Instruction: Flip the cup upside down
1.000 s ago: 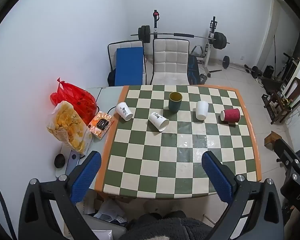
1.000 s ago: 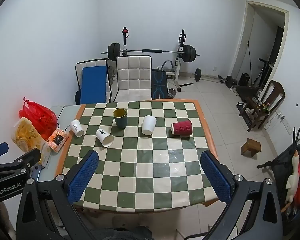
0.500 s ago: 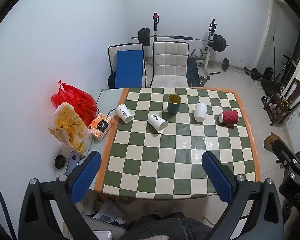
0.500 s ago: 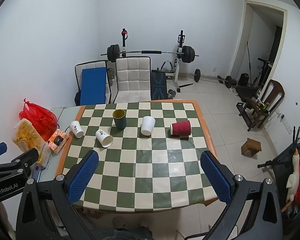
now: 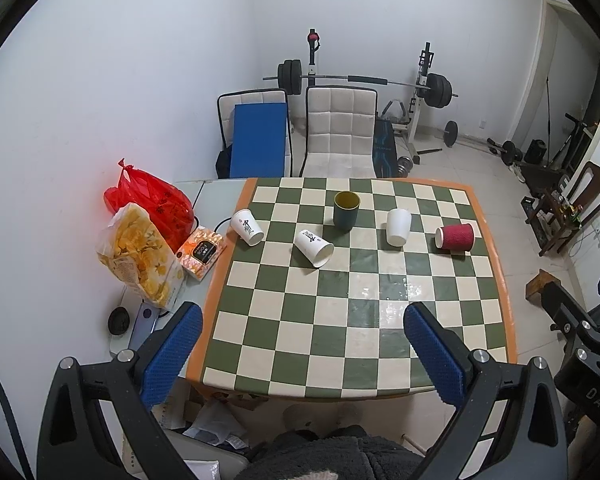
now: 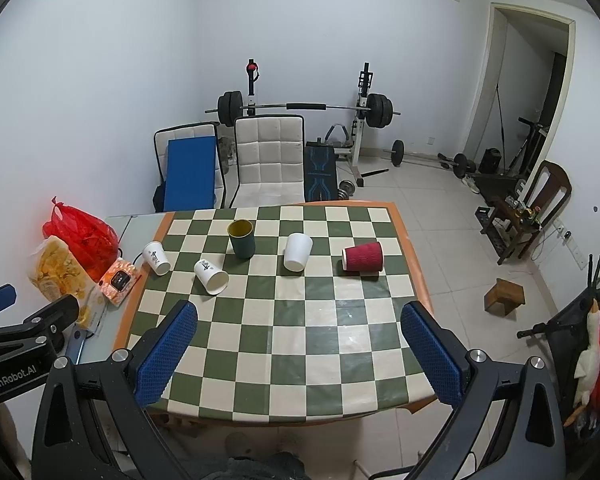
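Several cups sit on the checkered table (image 5: pixel 340 320). A dark green cup (image 5: pixel 346 210) (image 6: pixel 241 239) stands upright, mouth up. A plain white cup (image 5: pixel 398 227) (image 6: pixel 297 252) rests tilted. A red ribbed cup (image 5: pixel 455 238) (image 6: pixel 362 257) lies on its side. Two printed white paper cups (image 5: pixel 314 248) (image 5: pixel 247 227) lie on their sides at the left. My left gripper (image 5: pixel 302 352) and right gripper (image 6: pixel 298 352) are both open and empty, held above the table's near edge, far from the cups.
A red bag (image 5: pixel 150 200), a snack bag (image 5: pixel 140 258) and an orange box (image 5: pixel 201 252) sit on a side surface left of the table. Two chairs (image 5: pixel 340 132) and a barbell rack stand behind. A wooden chair (image 6: pixel 528 208) and small stool (image 6: pixel 504 295) are at the right.
Both grippers have pulled back and up a little from the table, so the cups look smaller and farther. The cups have not moved.
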`<action>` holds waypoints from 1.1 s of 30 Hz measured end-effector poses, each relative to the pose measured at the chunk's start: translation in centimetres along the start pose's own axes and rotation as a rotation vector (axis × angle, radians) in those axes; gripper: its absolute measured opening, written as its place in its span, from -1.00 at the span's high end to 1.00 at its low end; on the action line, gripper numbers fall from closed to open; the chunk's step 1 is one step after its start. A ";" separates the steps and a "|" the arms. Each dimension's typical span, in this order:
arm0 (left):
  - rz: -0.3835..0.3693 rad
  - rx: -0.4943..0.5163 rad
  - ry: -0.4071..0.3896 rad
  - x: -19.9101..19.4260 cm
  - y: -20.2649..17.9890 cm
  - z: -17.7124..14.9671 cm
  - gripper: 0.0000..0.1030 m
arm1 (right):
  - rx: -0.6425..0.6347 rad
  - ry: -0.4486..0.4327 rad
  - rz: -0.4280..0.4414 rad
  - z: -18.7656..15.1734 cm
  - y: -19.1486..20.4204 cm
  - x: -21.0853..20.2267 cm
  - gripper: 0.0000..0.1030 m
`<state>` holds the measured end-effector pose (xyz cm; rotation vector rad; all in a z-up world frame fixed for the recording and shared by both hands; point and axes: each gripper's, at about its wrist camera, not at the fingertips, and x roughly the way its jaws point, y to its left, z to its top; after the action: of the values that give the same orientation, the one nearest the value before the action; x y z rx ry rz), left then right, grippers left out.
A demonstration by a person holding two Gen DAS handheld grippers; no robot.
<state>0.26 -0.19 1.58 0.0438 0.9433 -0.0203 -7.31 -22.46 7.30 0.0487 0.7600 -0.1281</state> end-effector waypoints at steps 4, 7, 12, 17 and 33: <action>0.000 0.000 -0.004 -0.1 0.0 -0.1 -1.00 | -0.004 0.006 0.000 0.3 0.0 -0.3 -1.00; -0.002 0.001 -0.005 -0.1 0.1 -0.1 -1.00 | -0.004 0.004 0.000 0.1 0.4 -0.8 -1.00; -0.001 0.000 -0.007 -0.1 0.0 -0.2 -1.00 | -0.003 0.002 0.002 0.1 0.4 -0.7 -1.00; -0.002 0.000 -0.009 -0.2 0.0 -0.2 -1.00 | -0.004 0.002 0.001 0.1 0.4 -0.9 -1.00; -0.001 -0.005 -0.012 -1.5 -0.6 0.1 -1.00 | -0.005 0.003 0.012 1.1 -0.5 -0.5 -1.00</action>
<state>-0.54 -0.83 2.83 0.0384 0.9309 -0.0188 -6.98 -22.97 8.51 0.0483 0.7627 -0.1143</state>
